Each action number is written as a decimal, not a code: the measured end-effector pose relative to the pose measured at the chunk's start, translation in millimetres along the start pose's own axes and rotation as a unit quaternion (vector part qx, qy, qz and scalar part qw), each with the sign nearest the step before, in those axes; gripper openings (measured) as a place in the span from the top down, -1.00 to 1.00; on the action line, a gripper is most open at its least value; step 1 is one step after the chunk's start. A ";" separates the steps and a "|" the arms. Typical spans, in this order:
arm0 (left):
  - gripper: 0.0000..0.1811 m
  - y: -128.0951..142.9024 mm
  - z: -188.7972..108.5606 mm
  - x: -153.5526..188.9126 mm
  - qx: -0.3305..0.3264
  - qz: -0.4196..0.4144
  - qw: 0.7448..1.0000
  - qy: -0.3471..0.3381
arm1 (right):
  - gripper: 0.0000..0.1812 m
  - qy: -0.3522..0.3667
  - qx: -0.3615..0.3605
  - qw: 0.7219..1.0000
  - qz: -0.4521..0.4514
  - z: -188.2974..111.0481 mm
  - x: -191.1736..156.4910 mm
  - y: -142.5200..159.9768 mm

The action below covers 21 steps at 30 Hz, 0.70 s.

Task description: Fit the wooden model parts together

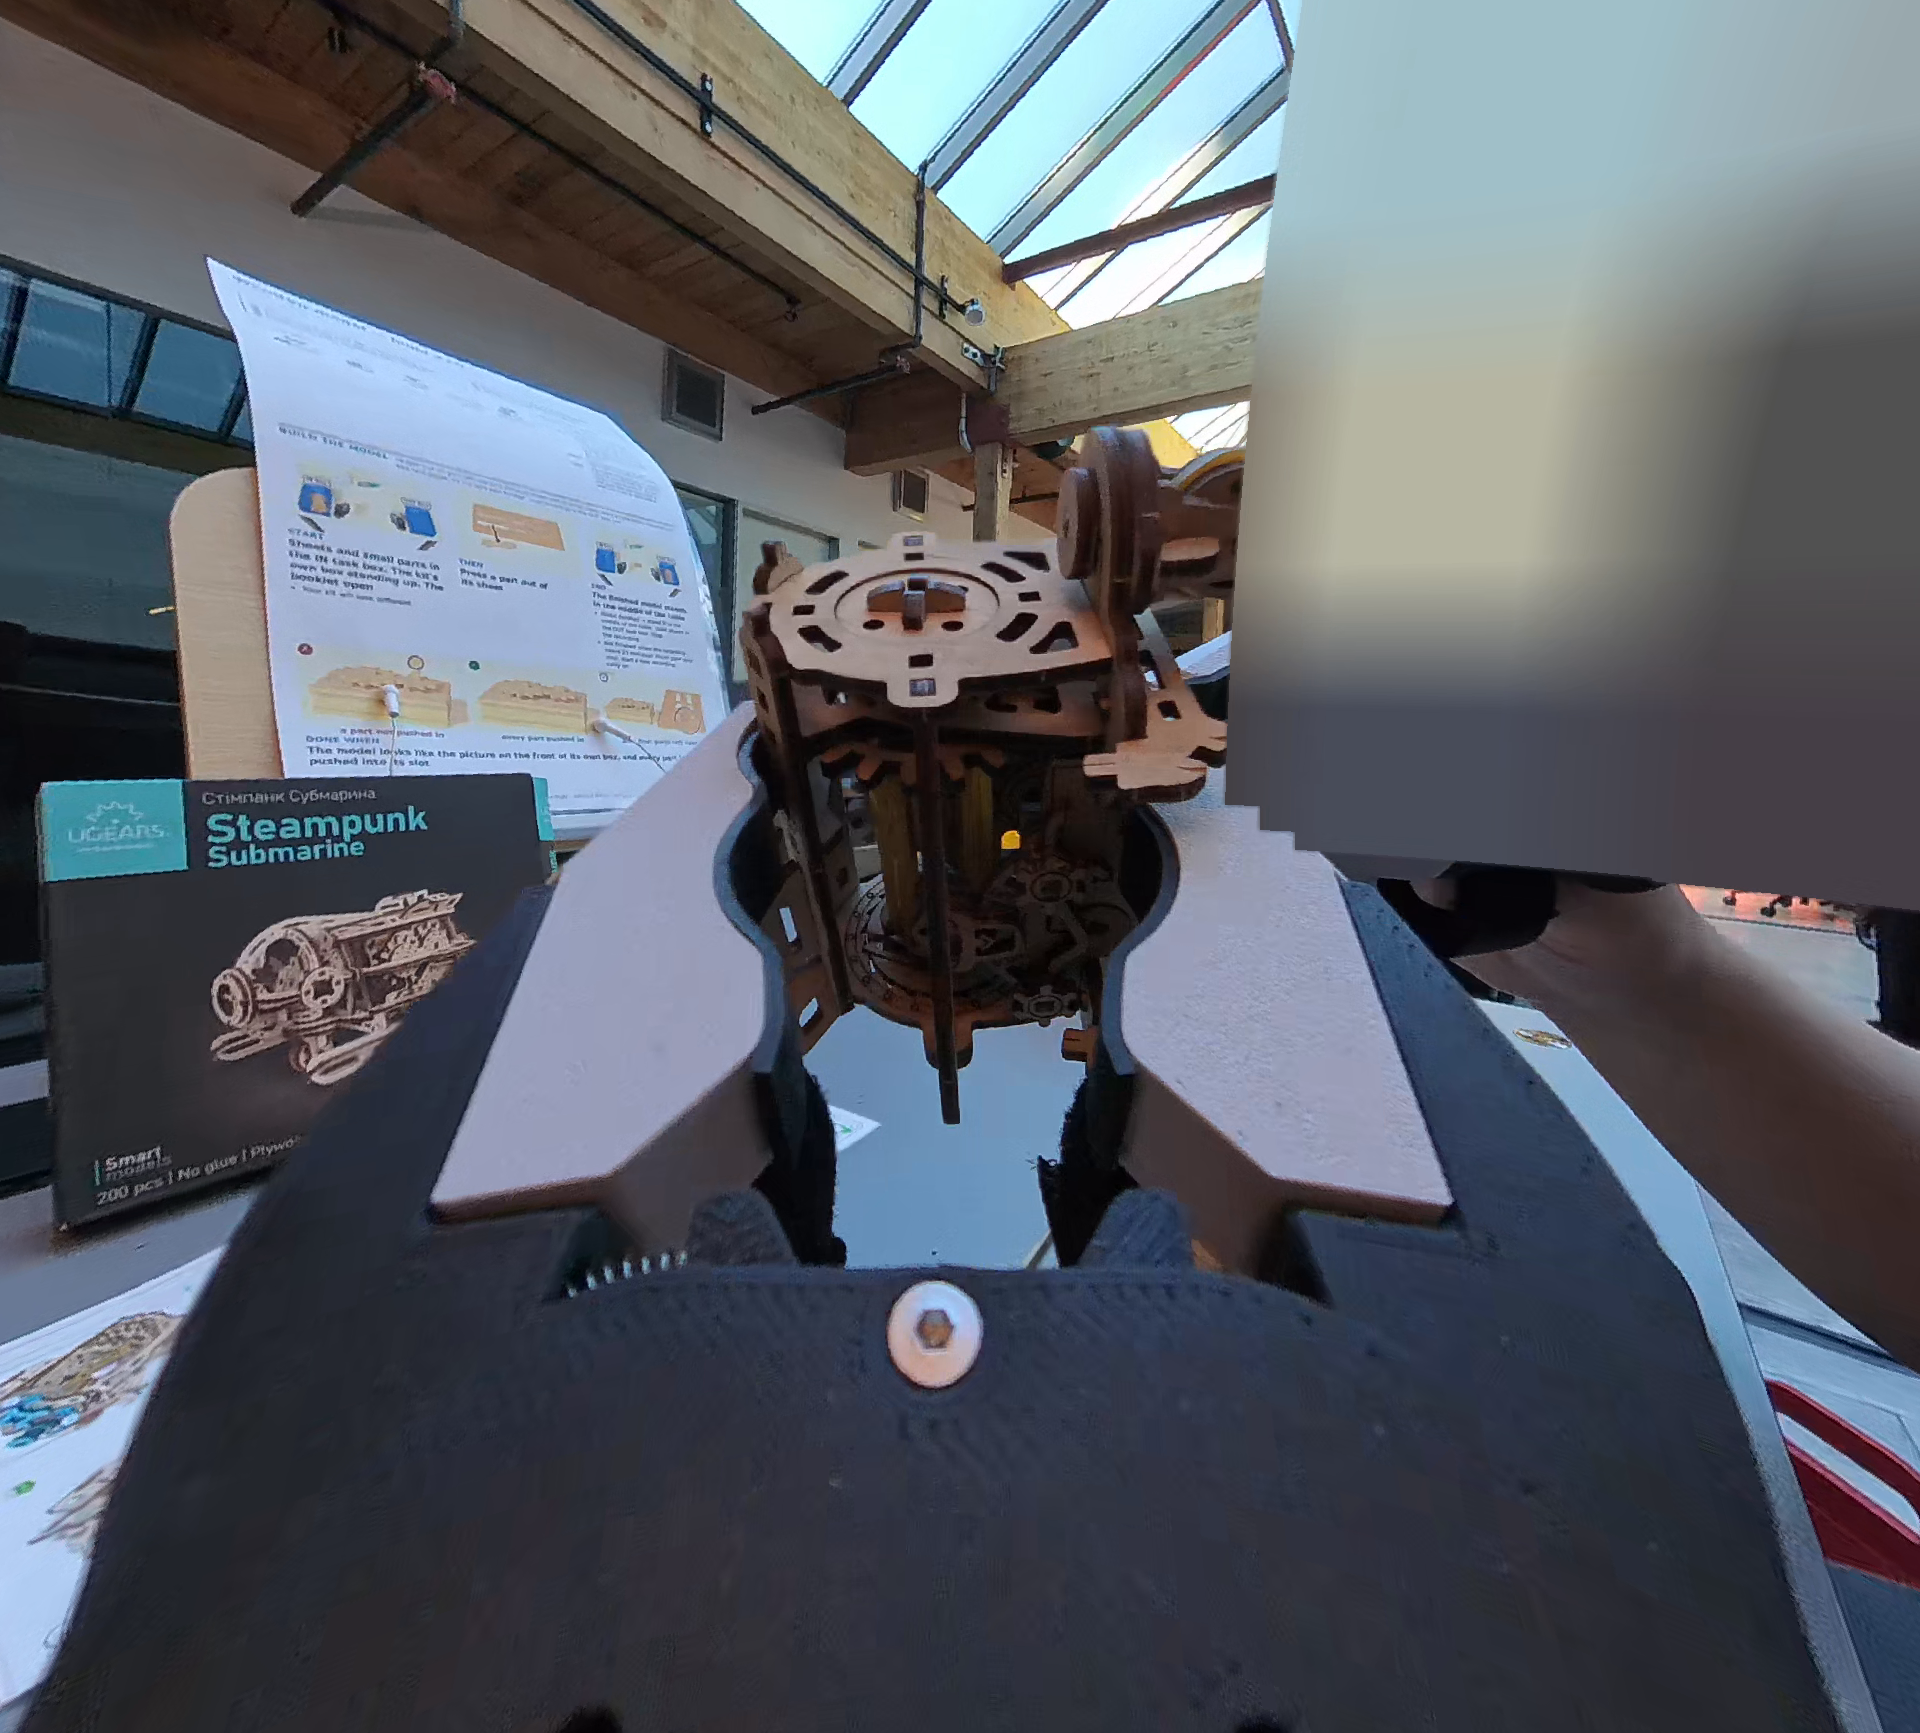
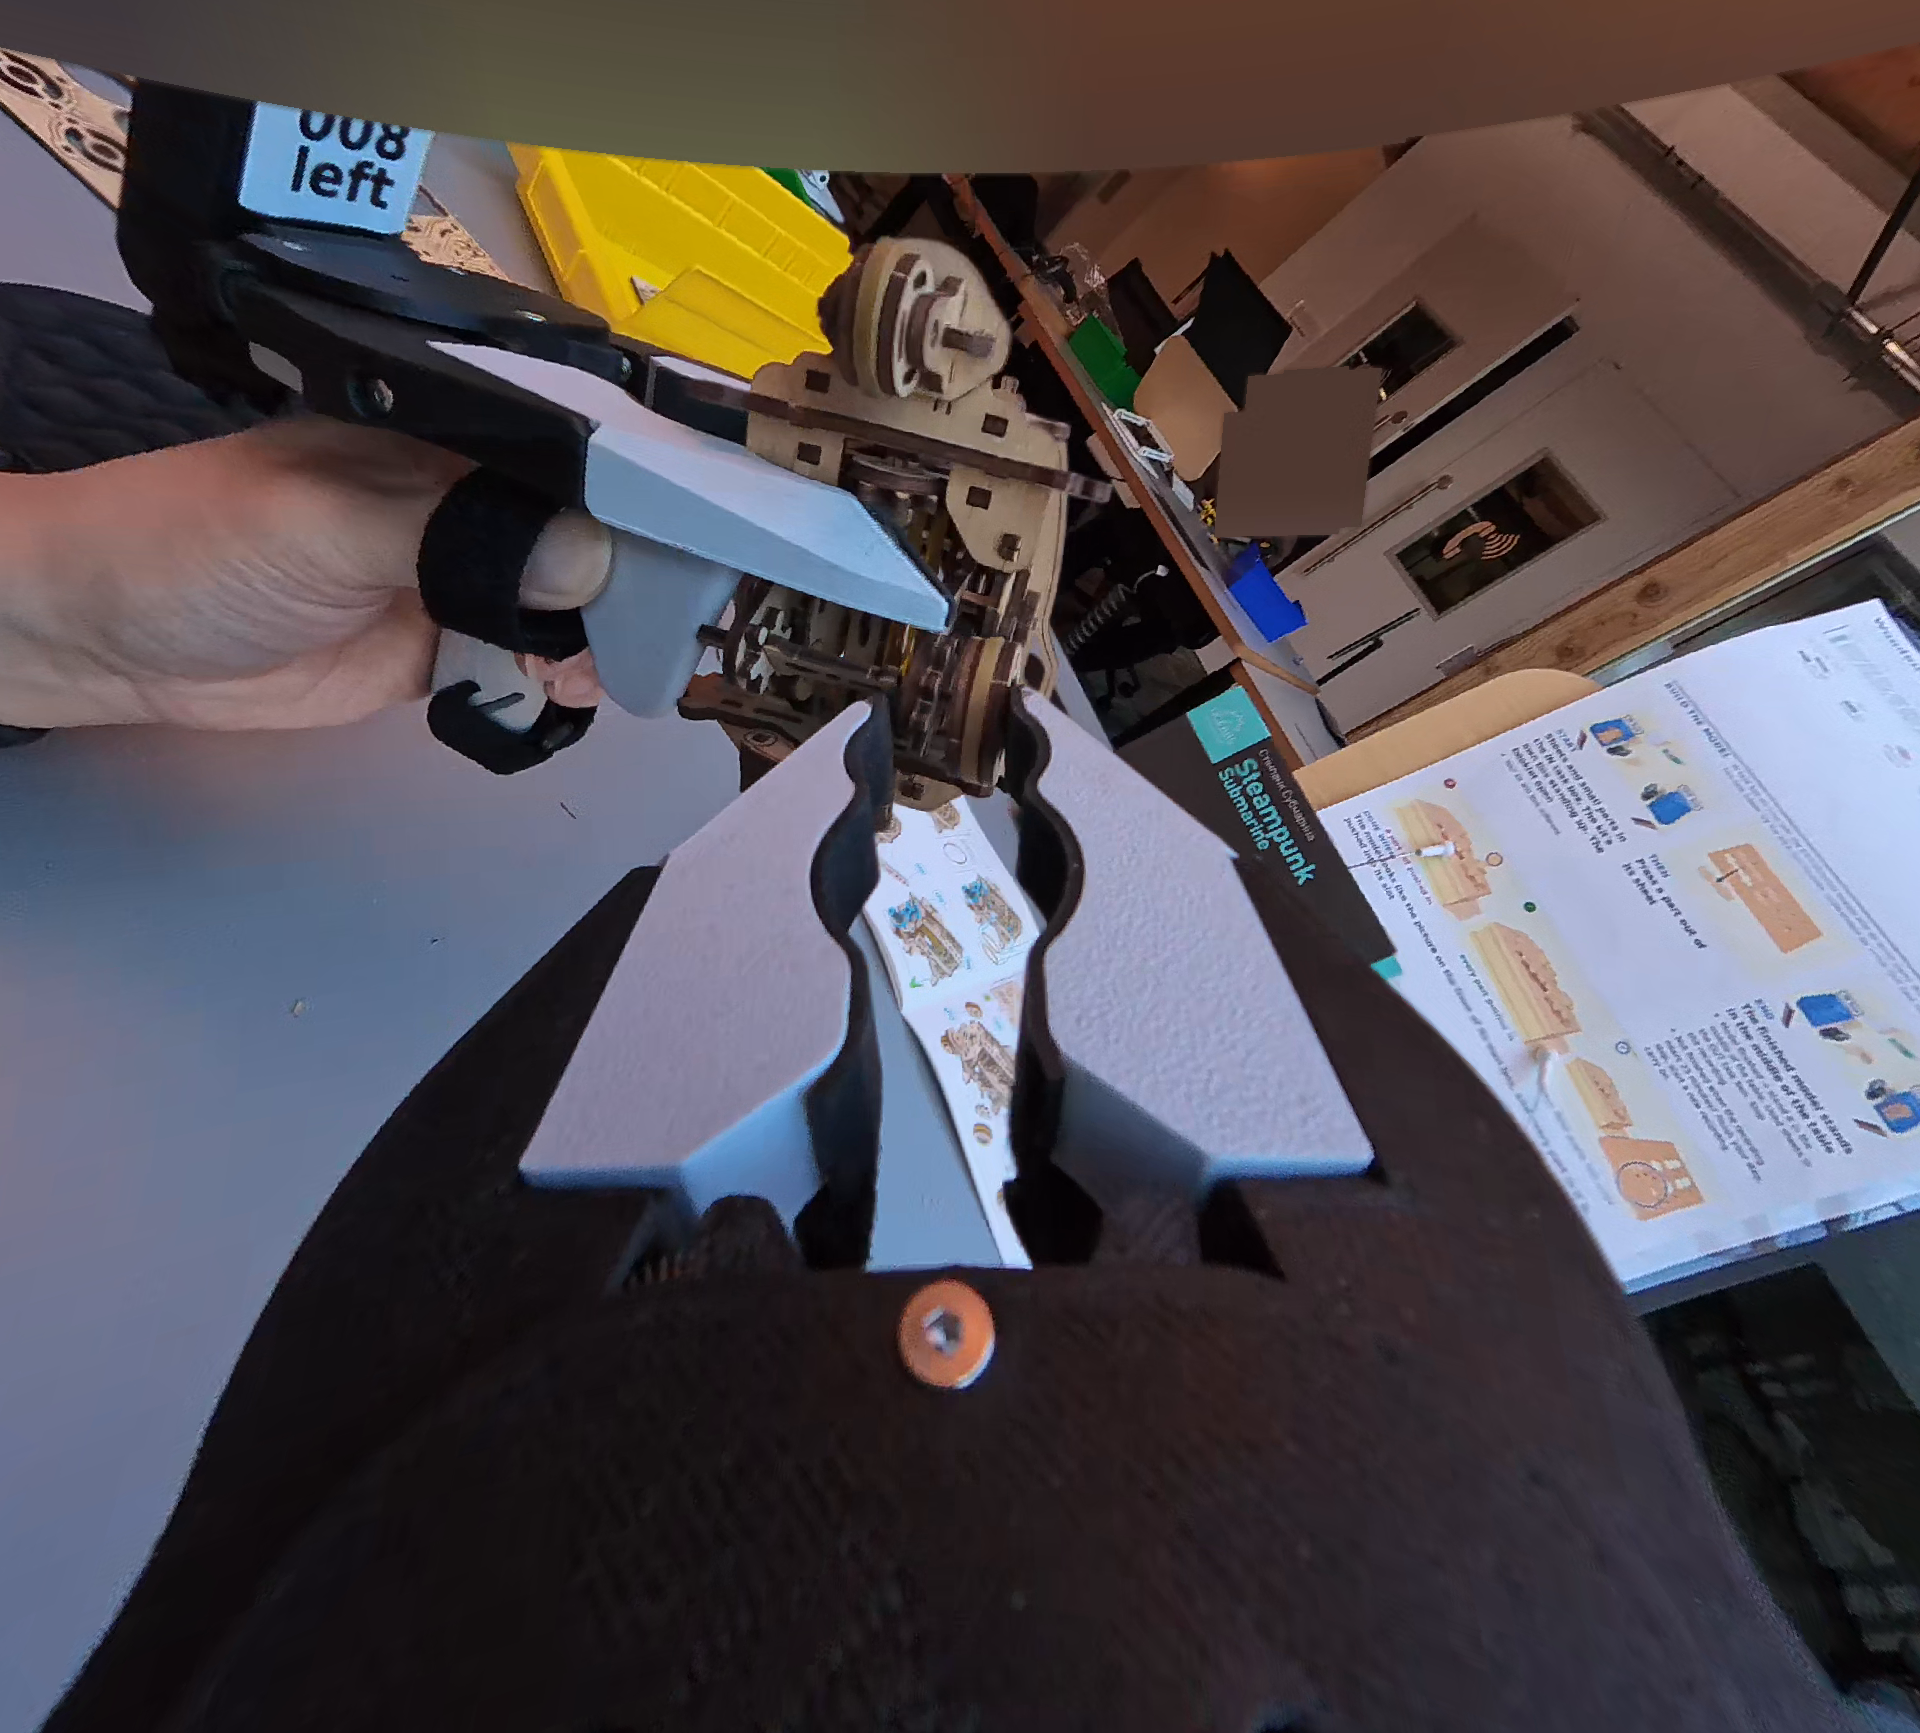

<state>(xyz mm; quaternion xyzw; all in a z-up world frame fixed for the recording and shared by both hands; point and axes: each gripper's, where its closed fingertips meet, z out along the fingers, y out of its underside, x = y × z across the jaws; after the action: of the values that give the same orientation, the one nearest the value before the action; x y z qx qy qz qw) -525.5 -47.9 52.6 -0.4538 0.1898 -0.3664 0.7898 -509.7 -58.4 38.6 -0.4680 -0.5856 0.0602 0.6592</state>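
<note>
The wooden model, a brown part-built body of plates and gears with a round wheel at one end, is held up off the table. My left gripper is shut on it, one finger on each side of its body. In the right wrist view the model hangs ahead, and a grey finger of the left gripper lies across it. My right gripper has its tips closed narrowly on the model's lower gear edge.
The dark kit box and an instruction sheet on a wooden stand are at the back left. A picture booklet lies on the grey table. A yellow bin sits behind. A hand holds the left gripper. My two grippers' fingertips are within a few centimetres of each other.
</note>
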 end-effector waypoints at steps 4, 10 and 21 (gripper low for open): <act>0.30 -7.9 -1.1 7.3 0.025 0.028 0.999 0.009 | 0.77 0.029 0.020 0.999 -0.040 -5.7 0.0 -7.2; 0.30 -10.8 -0.8 11.9 0.036 0.046 0.998 0.014 | 0.65 0.047 0.028 0.996 -0.068 -7.8 -4.1 -9.5; 0.30 -0.3 2.6 9.9 0.002 0.054 0.999 0.005 | 0.63 0.052 -0.027 0.996 -0.063 -0.5 -2.6 3.5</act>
<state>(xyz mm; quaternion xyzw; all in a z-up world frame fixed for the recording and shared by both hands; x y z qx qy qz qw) -517.4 -53.9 54.5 -0.4396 0.2172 -0.3255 0.8085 -508.5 -58.3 34.3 -0.4498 -0.5802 -0.0217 0.6787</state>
